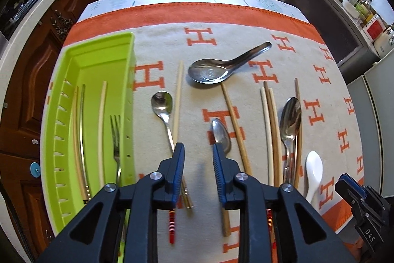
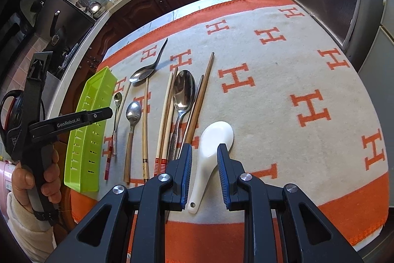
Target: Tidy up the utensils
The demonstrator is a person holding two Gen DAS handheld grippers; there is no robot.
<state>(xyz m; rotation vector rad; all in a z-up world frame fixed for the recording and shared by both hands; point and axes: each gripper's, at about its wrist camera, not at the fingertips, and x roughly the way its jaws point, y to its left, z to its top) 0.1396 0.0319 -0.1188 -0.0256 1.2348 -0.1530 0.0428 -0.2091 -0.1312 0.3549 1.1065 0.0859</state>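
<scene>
Left gripper [image 1: 198,152]: jaws apart, nothing between the pads, hanging over the blanket [image 1: 246,26] right of the green tray [image 1: 98,51]. Just beyond its tips lie a small spoon [image 1: 161,102] and a wooden-handled spoon [image 1: 221,132]; farther off, the steel soup spoon [image 1: 209,72]. The tray holds a fork [image 1: 115,130] and chopsticks [image 1: 102,120]. Right gripper [image 2: 205,152]: jaws parted, empty, the white ceramic spoon [image 2: 211,147] lying below between them.

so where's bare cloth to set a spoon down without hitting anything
Bare: the wide stretch of blanket right of the white ceramic spoon, and the strip beyond the steel soup spoon toward the orange border. Crowded: between the green tray and the white spoon, packed with chopsticks and spoons.
</scene>
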